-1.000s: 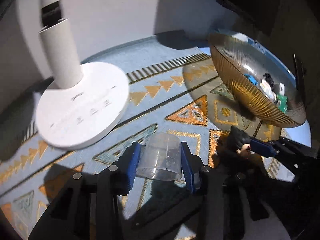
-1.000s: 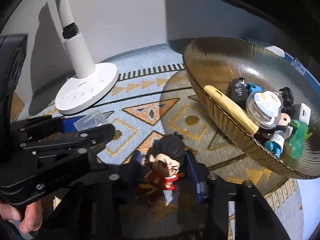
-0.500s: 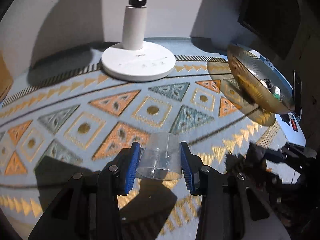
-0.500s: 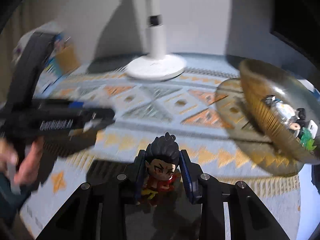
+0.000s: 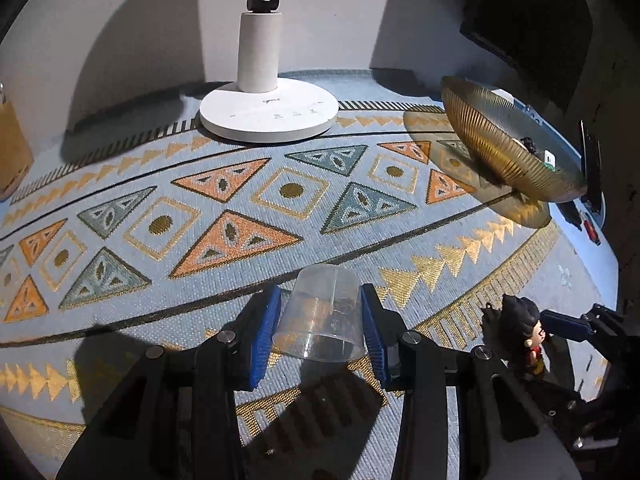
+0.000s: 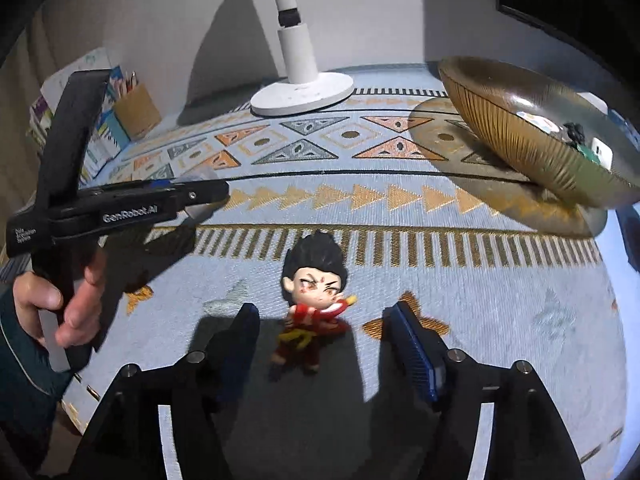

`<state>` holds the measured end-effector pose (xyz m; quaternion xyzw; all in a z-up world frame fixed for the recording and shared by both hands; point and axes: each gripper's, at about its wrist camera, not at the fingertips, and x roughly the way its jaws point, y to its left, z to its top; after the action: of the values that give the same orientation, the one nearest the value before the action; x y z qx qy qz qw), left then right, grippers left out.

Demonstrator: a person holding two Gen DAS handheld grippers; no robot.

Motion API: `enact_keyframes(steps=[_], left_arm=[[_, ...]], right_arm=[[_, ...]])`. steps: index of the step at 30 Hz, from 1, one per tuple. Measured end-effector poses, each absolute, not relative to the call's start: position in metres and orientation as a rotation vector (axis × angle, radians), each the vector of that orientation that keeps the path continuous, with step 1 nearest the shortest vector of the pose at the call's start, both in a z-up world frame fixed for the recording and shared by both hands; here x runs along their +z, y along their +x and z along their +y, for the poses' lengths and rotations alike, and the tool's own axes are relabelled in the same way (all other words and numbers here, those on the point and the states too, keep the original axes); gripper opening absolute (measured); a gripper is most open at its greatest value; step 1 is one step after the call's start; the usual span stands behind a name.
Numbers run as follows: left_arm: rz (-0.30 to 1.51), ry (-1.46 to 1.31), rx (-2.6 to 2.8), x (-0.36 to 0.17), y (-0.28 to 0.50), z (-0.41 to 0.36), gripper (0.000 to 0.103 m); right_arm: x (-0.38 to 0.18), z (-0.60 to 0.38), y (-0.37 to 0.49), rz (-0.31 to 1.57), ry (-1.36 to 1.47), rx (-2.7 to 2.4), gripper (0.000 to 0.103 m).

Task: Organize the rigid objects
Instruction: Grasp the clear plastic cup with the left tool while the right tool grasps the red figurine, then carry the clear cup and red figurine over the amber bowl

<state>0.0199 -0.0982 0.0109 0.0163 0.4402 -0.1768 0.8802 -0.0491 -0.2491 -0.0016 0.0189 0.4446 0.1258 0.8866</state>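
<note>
Left claw [image 5: 320, 330] is clamped on a clear plastic cup [image 5: 322, 316], upside down w/ its mouth toward the camera, blue pads pressing both sides, held just above the patterned mat [image 5: 280, 208]. Right claw [image 6: 320, 344] is spread wide, pads well clear of the figurine [image 6: 314, 300] between them; the figurine, black hair & red outfit, stands on the mat near its striped border, touching neither pad. In the left wrist view the same figurine [image 5: 520, 336] shows at lower right, just beside the right claw's blue tip. In the right wrist view the left claw [image 6: 192, 196] comes in from the left, side-on, gripped by the person's hand [image 6: 60, 300]; whether the cup is touching the mat can't be told from there. Farther out, a white lamp base [image 5: 270, 116] w/ its post sits at the back of the mat near the wall. At right, a ribbed amber glass bowl [image 6: 520, 136] rests tilted on the mat, w/ small items inside, too small to ID. Far left by the wall: a brown pencil holder [image 6: 138, 110] & some books. Tabletop shows only as a pale strip past the mat's right edge.
</note>
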Motion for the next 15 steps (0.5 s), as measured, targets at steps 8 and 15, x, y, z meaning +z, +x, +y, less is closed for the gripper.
enact_keyframes(steps=[8,15], left_arm=[[0.905,0.042,-0.355,0.011,0.018,-0.097,0.037],[0.89,0.115,-0.343,0.017,0.011,-0.111,0.037]], right_arm=[[0.003,-0.231,-0.038,0.917,-0.02,0.128,0.034],[0.022,-0.23,-0.048,0.866,-0.004,0.185,0.033]])
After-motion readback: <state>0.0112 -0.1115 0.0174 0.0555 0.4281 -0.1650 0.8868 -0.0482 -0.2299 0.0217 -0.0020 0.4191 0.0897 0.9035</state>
